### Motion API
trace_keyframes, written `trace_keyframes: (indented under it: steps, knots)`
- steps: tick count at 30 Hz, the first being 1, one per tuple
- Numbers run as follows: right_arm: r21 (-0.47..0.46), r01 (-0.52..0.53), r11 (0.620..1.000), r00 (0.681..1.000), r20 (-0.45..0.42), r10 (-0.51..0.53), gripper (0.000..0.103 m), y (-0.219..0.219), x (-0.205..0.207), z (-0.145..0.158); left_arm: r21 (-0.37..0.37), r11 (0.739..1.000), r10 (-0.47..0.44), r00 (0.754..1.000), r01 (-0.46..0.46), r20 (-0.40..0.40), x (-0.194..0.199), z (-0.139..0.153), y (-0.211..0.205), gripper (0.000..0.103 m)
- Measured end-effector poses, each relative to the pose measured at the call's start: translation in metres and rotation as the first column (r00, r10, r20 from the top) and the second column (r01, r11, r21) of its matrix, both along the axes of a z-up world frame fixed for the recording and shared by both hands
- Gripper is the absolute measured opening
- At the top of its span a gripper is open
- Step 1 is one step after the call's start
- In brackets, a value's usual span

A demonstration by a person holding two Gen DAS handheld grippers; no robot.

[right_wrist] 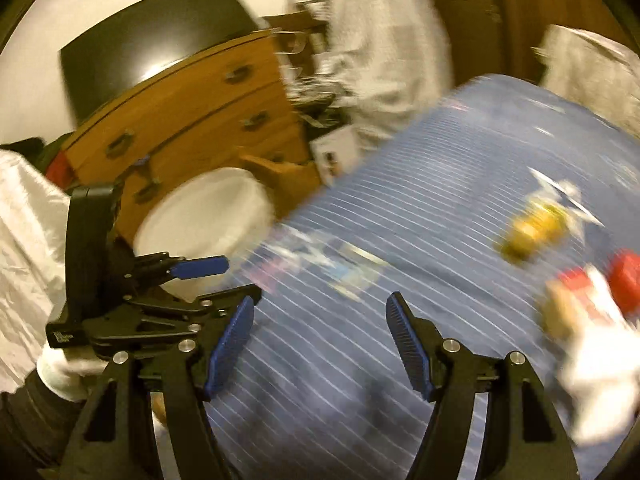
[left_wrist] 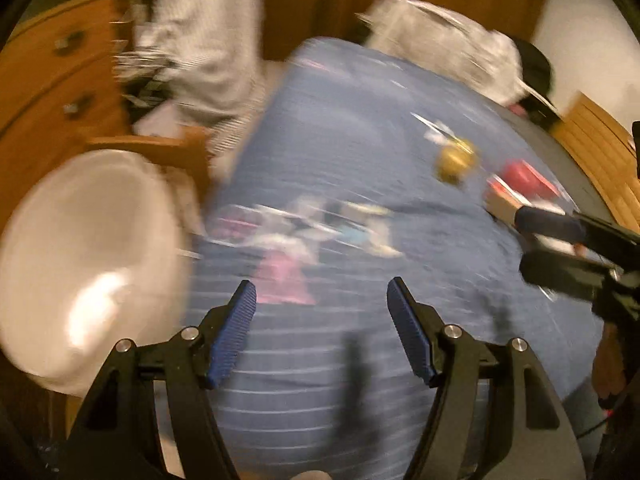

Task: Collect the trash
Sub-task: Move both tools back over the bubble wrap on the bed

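Both views are smeared by motion. Trash lies on a blue striped bedspread: a cluster of pink and white wrappers, a crumpled yellow piece, and a red packet beside white paper. A white bin stands at the bed's left side. My left gripper hovers open above the bedspread just short of the wrappers, with nothing between its jaws. My right gripper is open and empty too, over the bed near the red packet.
A wooden dresser with drawers stands behind the bin, with a black screen on top. Pale clothing hangs by the dresser. A white bundle and a black cap lie at the bed's far end. A gloved hand holds the left gripper.
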State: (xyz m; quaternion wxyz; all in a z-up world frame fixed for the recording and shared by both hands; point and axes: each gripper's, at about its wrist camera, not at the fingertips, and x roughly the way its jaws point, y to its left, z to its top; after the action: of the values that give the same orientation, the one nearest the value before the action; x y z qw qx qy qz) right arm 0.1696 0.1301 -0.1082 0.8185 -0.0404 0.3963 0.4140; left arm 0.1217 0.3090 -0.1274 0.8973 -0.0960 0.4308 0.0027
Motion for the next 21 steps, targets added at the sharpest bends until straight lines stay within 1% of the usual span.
trace_keyframes:
  steps: [1,2,3,4,6,7,8,10,12,14,16,18,21]
  knots:
    - [-0.009,0.039,0.999,0.999,0.0,-0.039,0.07,-0.032,0.001,-0.007,-0.019,0.999,-0.042,0.999,0.042,-0.012,0.006,-0.008,-0.02,0.065]
    - [-0.019,0.07,0.997,0.998,0.006,-0.07,0.07,-0.056,0.002,-0.011,-0.031,0.997,-0.074,0.997,0.073,-0.021,0.01,-0.014,-0.036,0.065]
    - [-0.035,0.118,0.992,0.993,0.019,-0.117,0.07,-0.091,0.004,-0.017,-0.036,0.995,-0.095,0.995,0.094,-0.027,0.013,-0.018,-0.046,0.065]
    - [-0.045,0.152,0.987,0.988,0.02,-0.151,0.07,-0.115,0.007,-0.023,-0.045,0.992,-0.123,0.992,0.122,-0.035,0.017,-0.023,-0.061,0.065]
    - [-0.063,0.25,0.966,0.968,0.038,-0.248,0.07,-0.164,0.013,-0.032,-0.06,0.985,-0.165,0.985,0.162,-0.047,0.027,-0.029,-0.084,0.065]
    - [-0.047,0.304,0.952,0.953,0.022,-0.303,0.07,-0.195,0.018,-0.038,-0.06,0.983,-0.177,0.983,0.173,-0.051,0.03,-0.031,-0.093,0.065]
    - [-0.036,0.339,0.94,0.941,0.014,-0.339,0.07,-0.215,0.02,-0.042,-0.061,0.981,-0.187,0.981,0.184,-0.055,0.033,-0.033,-0.099,0.065]
    - [-0.018,0.413,0.911,0.911,0.021,-0.413,0.07,-0.255,0.026,-0.051,-0.064,0.976,-0.21,0.976,0.206,-0.062,0.036,-0.036,-0.117,0.065]
    - [-0.01,0.436,0.9,0.9,0.008,-0.436,0.07,-0.269,0.035,-0.062,-0.056,0.975,-0.221,0.973,0.217,-0.072,0.038,-0.038,-0.138,0.065]
    - [0.0,0.435,0.9,0.9,0.002,-0.435,0.07,-0.278,0.044,-0.074,-0.056,0.974,-0.225,0.971,0.221,-0.082,0.04,-0.039,-0.149,0.065]
    - [0.008,0.409,0.912,0.912,-0.021,-0.409,0.07,-0.274,0.053,-0.083,-0.063,0.974,-0.224,0.971,0.219,-0.087,0.042,-0.037,-0.154,0.065]
    - [0.017,0.366,0.93,0.93,-0.027,-0.366,0.07,-0.266,0.052,-0.087,-0.065,0.974,-0.223,0.971,0.218,-0.089,0.043,-0.035,-0.156,0.065]
    - [0.049,0.265,0.963,0.964,-0.027,-0.264,0.07,-0.246,0.028,-0.08,-0.066,0.977,-0.21,0.973,0.205,-0.091,0.043,-0.034,-0.154,0.065]
